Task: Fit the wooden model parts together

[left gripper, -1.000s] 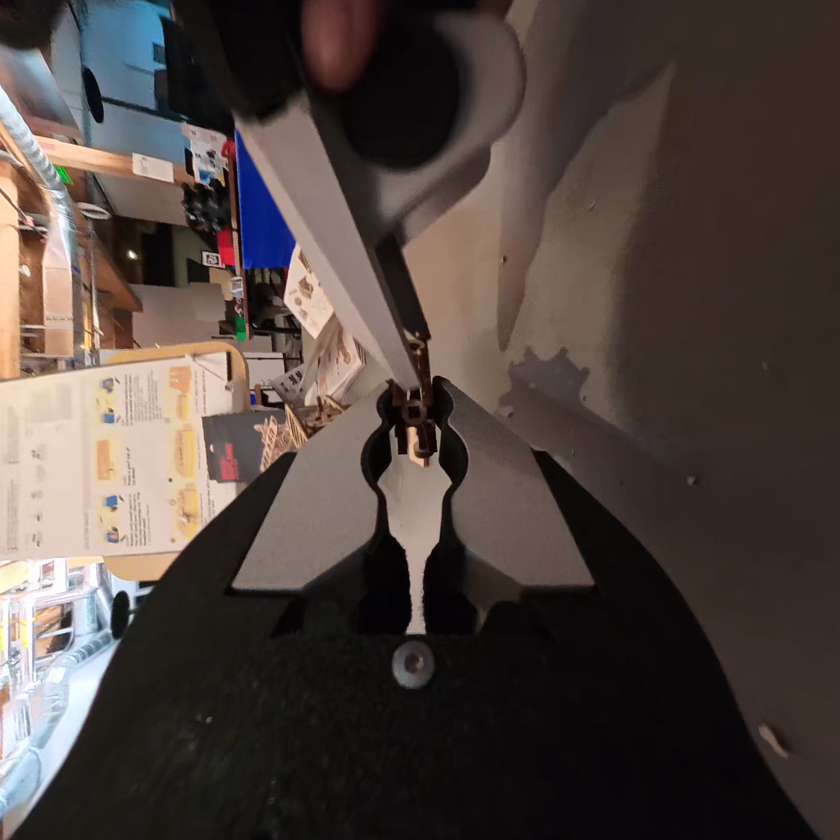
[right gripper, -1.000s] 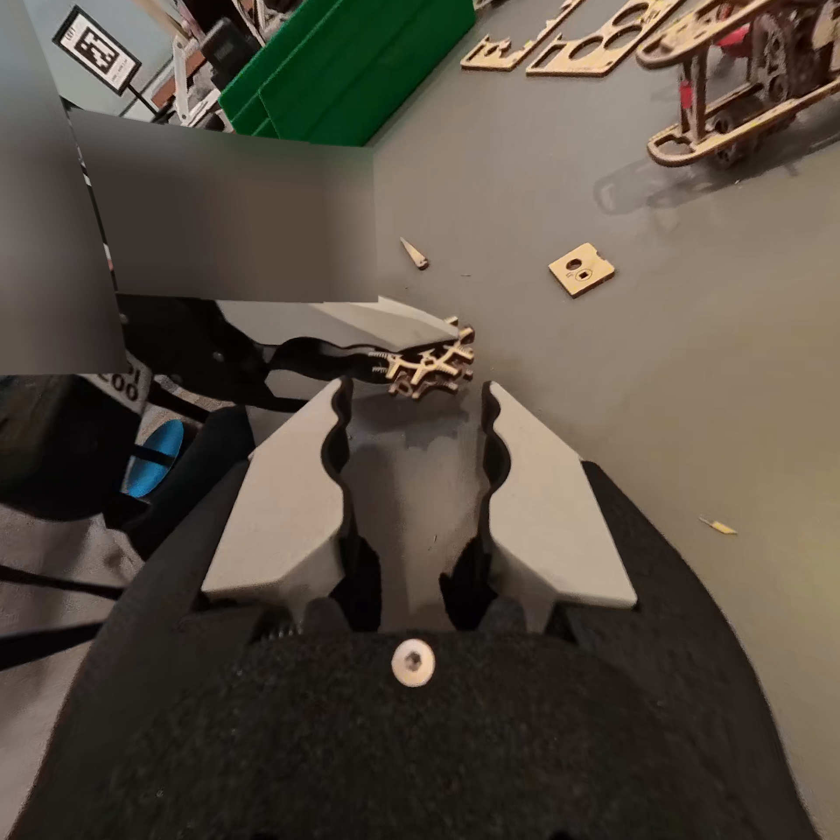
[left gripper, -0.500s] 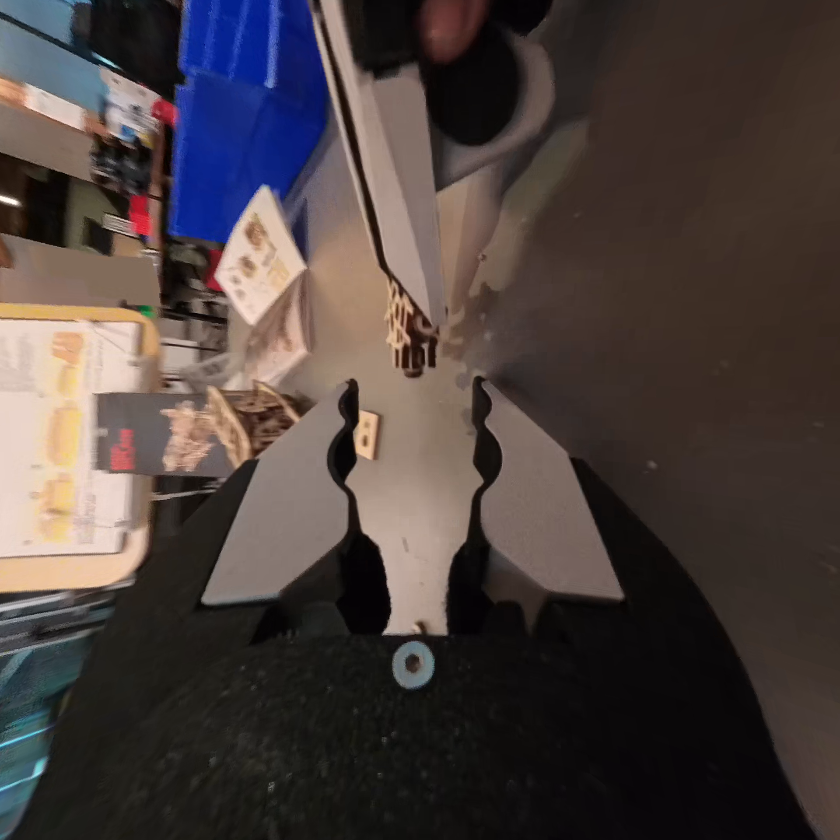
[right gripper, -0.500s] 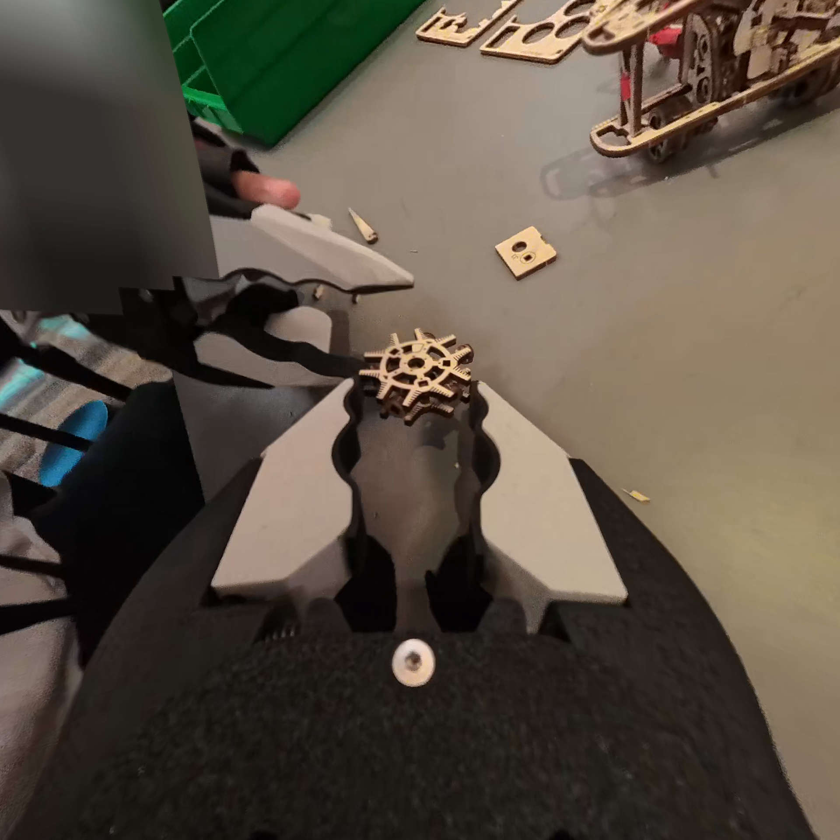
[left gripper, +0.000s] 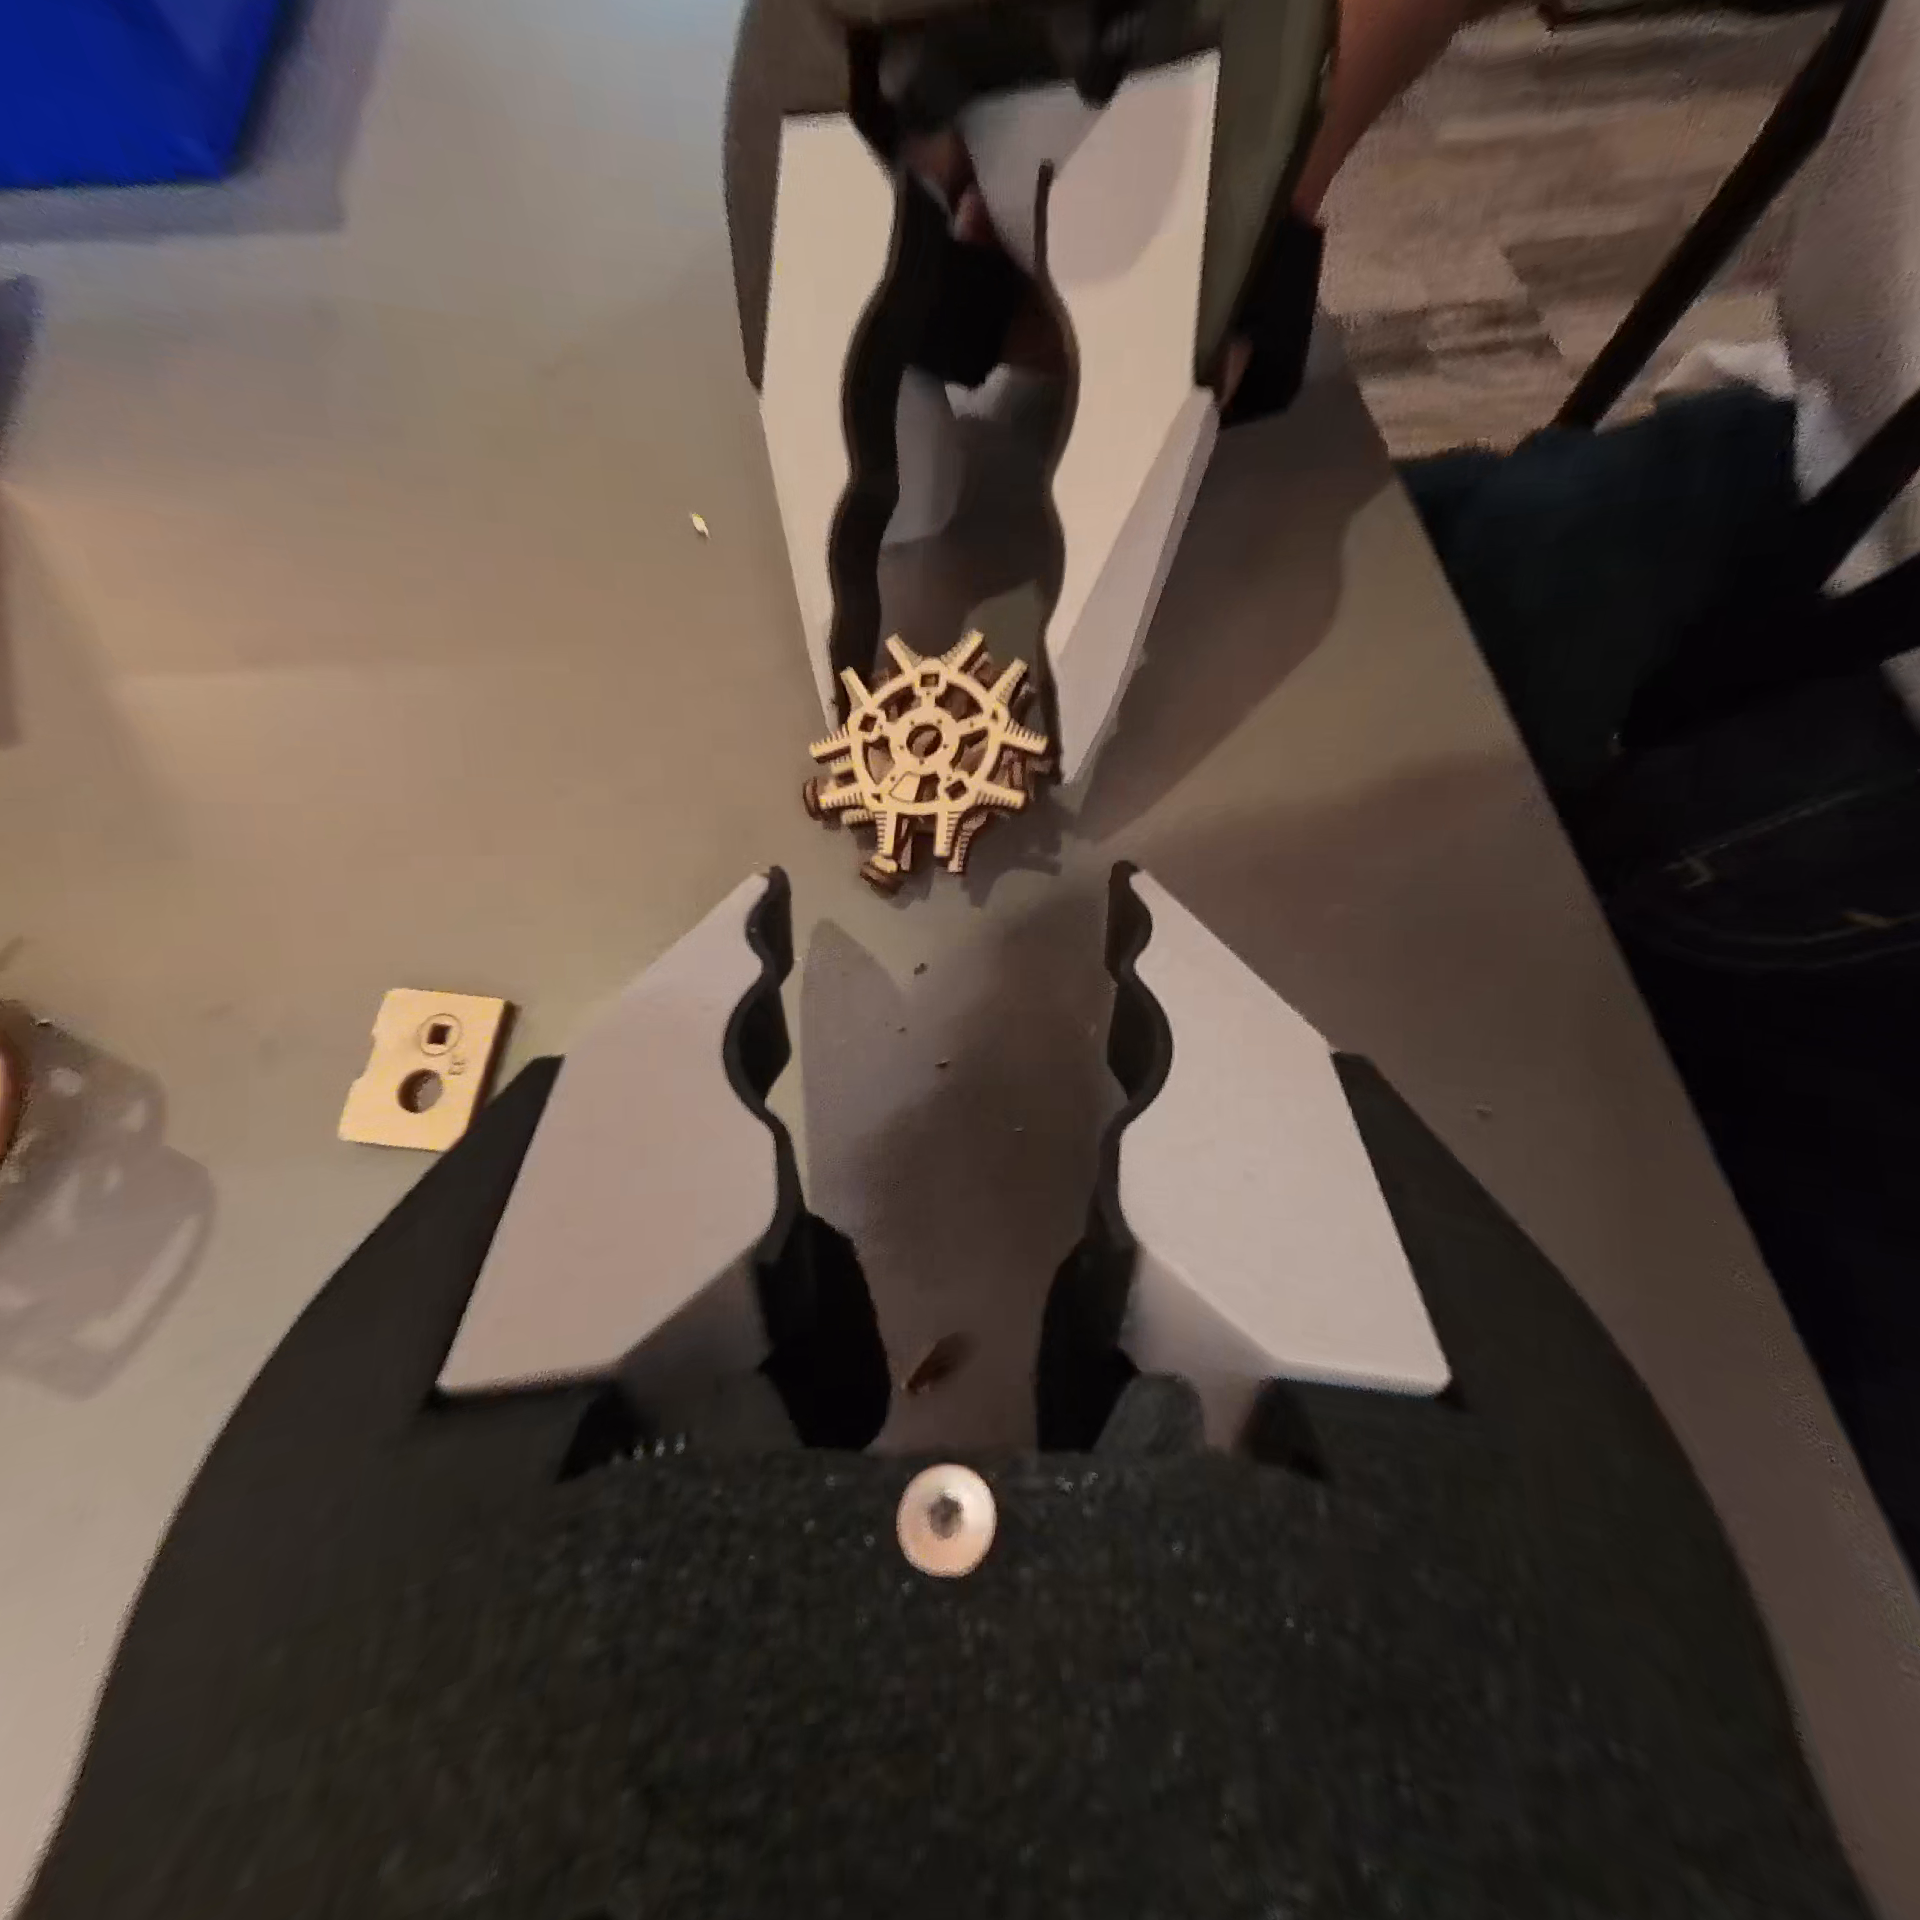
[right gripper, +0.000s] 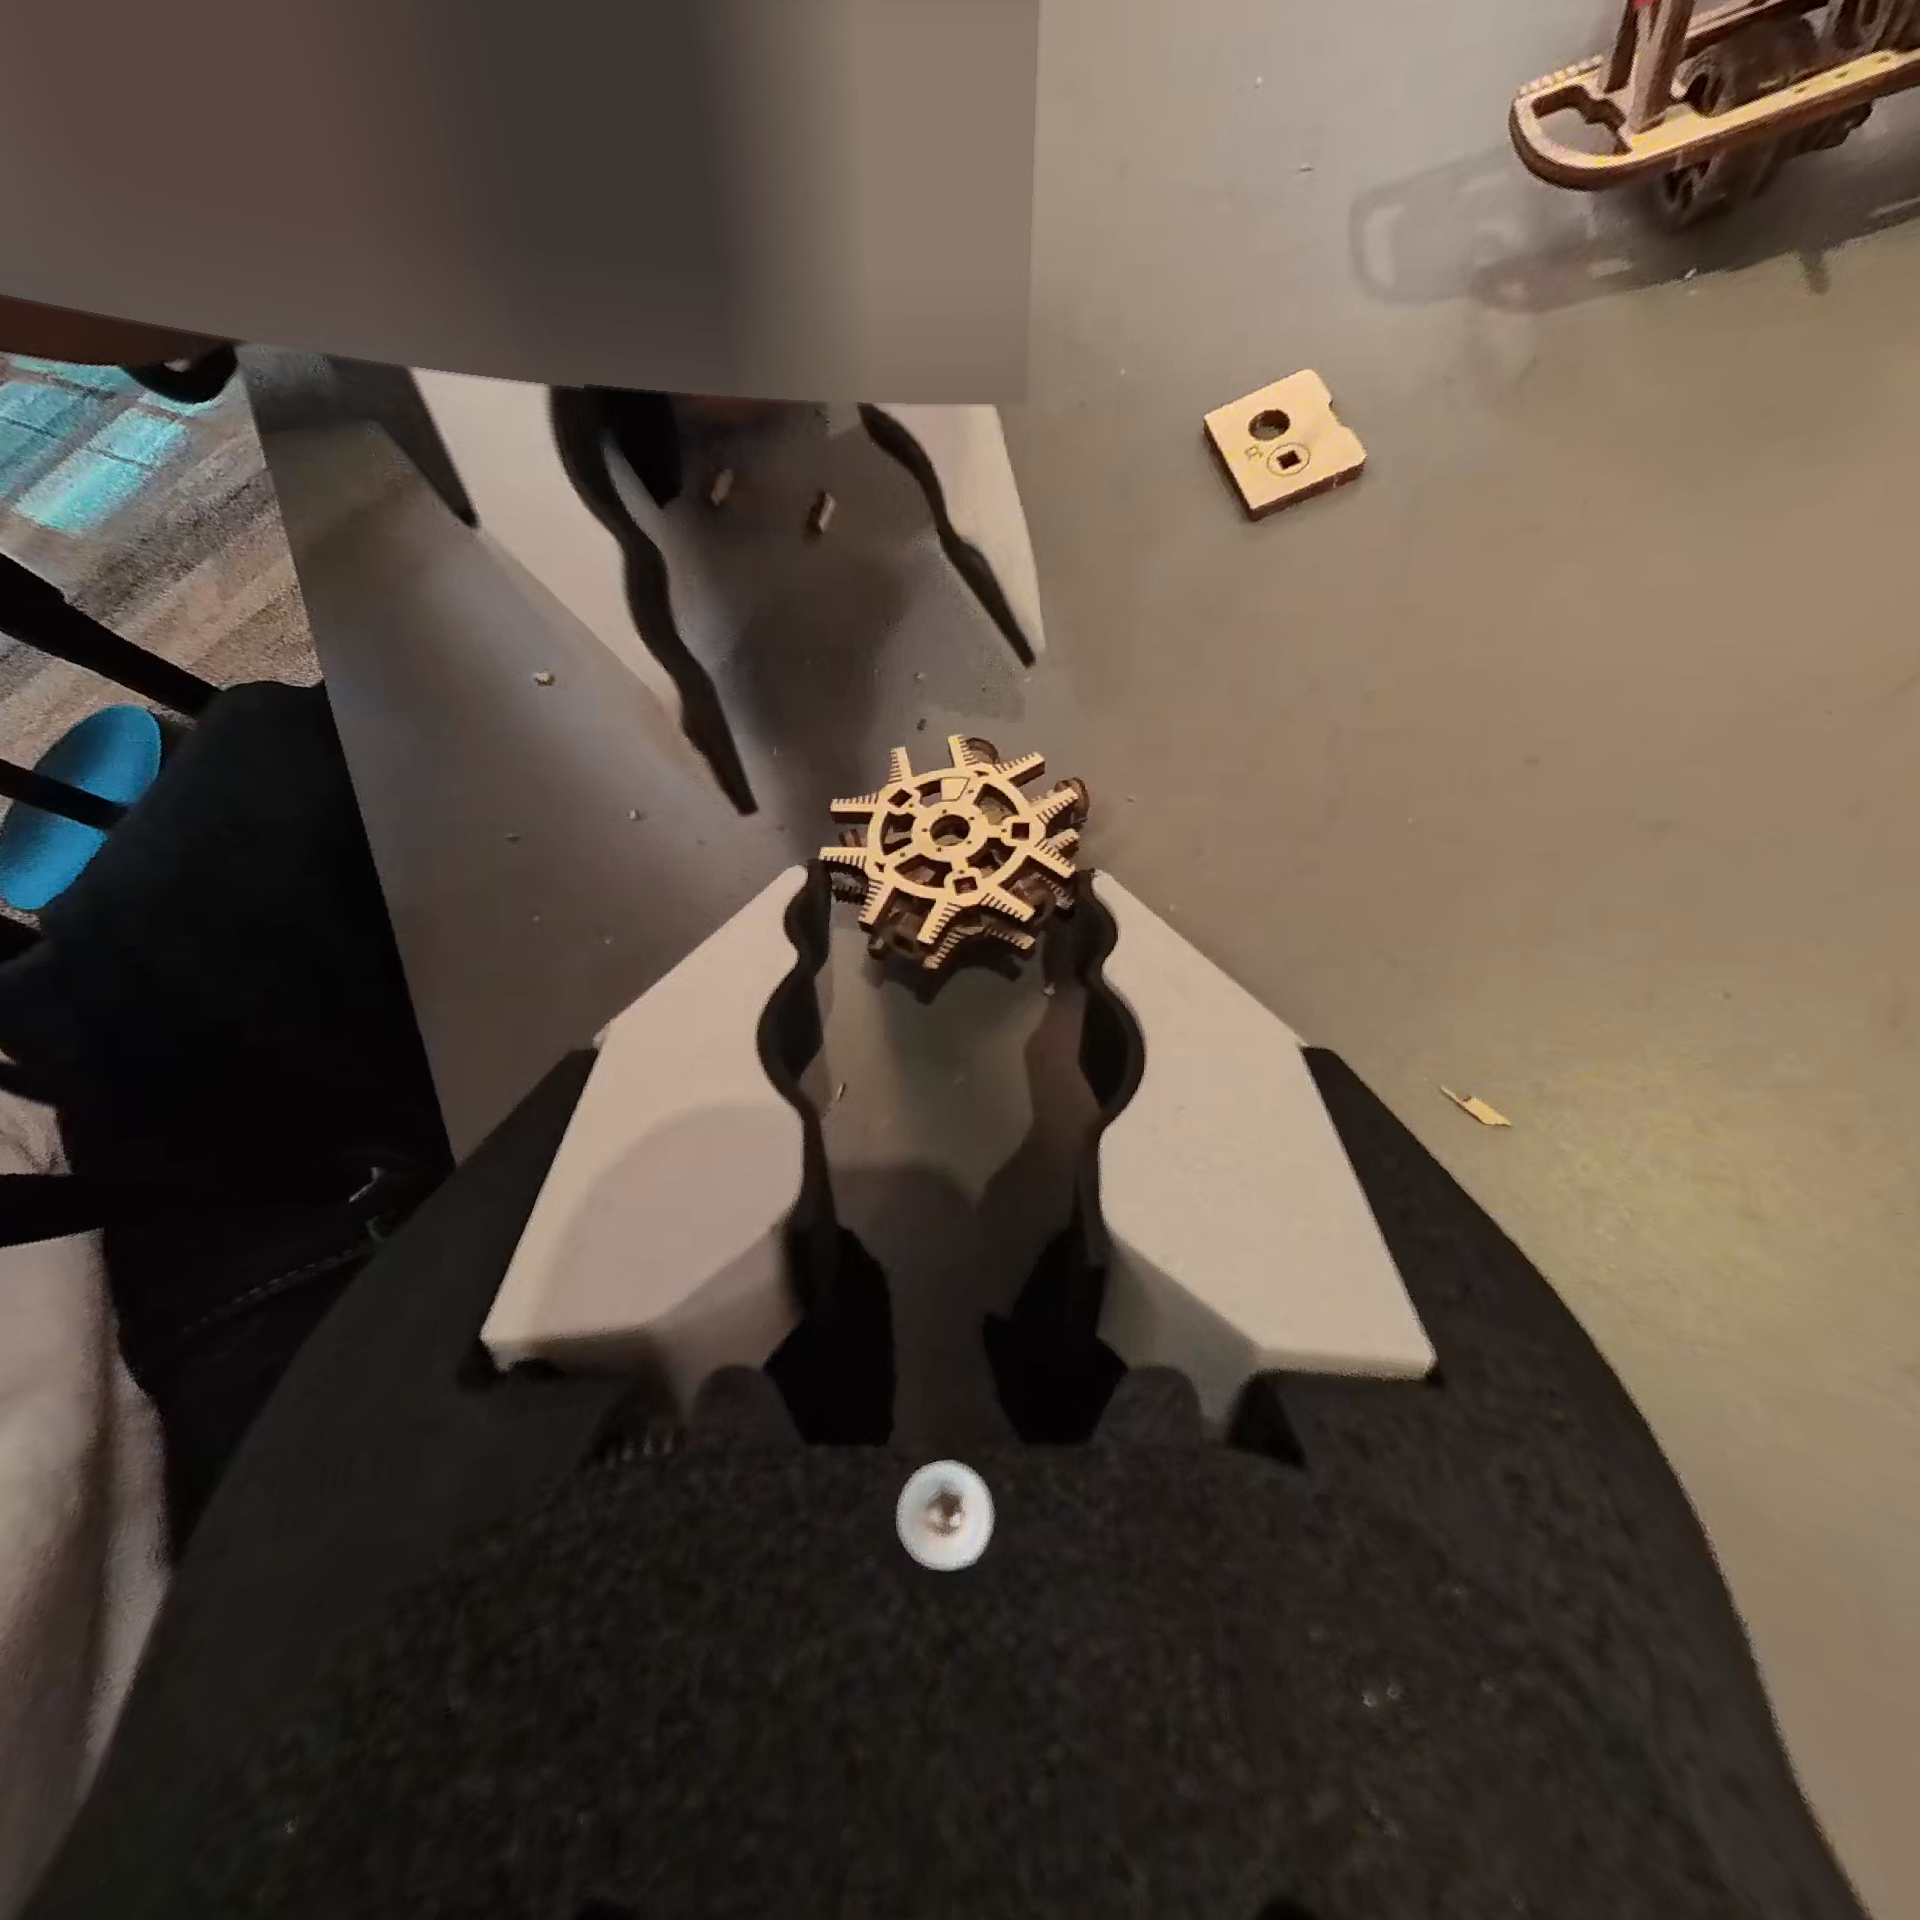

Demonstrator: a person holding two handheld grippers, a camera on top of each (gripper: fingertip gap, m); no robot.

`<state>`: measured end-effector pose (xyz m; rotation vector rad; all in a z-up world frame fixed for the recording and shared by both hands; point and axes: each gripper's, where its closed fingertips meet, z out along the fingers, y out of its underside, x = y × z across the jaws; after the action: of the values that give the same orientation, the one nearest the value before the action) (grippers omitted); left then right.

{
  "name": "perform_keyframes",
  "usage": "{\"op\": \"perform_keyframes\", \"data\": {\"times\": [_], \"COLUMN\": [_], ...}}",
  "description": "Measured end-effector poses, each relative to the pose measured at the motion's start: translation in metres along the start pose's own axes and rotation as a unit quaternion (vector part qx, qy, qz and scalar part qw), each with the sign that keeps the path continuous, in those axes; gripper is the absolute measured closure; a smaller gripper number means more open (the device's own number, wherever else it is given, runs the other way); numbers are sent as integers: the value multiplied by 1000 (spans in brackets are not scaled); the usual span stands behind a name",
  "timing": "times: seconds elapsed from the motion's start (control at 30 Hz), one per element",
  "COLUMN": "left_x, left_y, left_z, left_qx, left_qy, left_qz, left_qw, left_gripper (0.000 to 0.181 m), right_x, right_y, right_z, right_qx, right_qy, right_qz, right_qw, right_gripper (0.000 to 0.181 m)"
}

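Observation:
A pale wooden gear assembly with toothed spokes sits between the fingertips of my right gripper, which is shut on its sides just above the grey table. In the left wrist view the gear assembly is straight ahead, held by the right gripper coming from the far side. My left gripper is open and empty, with its tips just short of the gear. It also shows in the right wrist view, facing the right gripper.
A small square wooden plate with two holes lies on the table left of the left gripper; it also shows in the right wrist view. A part-built wooden vehicle model stands at the far right. A person's dark trouser leg is beyond the table edge. A blue bin is far left. My two grippers' fingertips are within a few centimetres of each other.
The left gripper opened and let go of the gear, then swung round to face it. The right gripper shut on the gear and now holds it low over the table.

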<state>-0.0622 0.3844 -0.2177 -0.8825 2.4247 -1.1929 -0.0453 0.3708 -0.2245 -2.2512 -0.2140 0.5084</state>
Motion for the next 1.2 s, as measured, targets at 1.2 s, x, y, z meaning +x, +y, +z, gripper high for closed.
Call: {"op": "perform_keyframes", "data": {"times": [1.2], "left_x": [6], "left_y": [-6], "left_z": [12], "left_qx": [-13], "left_qy": [104], "left_qz": [-50], "left_qw": [993], "left_gripper": [136], "right_x": [3], "right_y": [11], "right_z": [-5], "right_qx": [-11], "right_qy": [72], "right_qz": [-62], "right_qw": [995], "right_gripper": [141]}}
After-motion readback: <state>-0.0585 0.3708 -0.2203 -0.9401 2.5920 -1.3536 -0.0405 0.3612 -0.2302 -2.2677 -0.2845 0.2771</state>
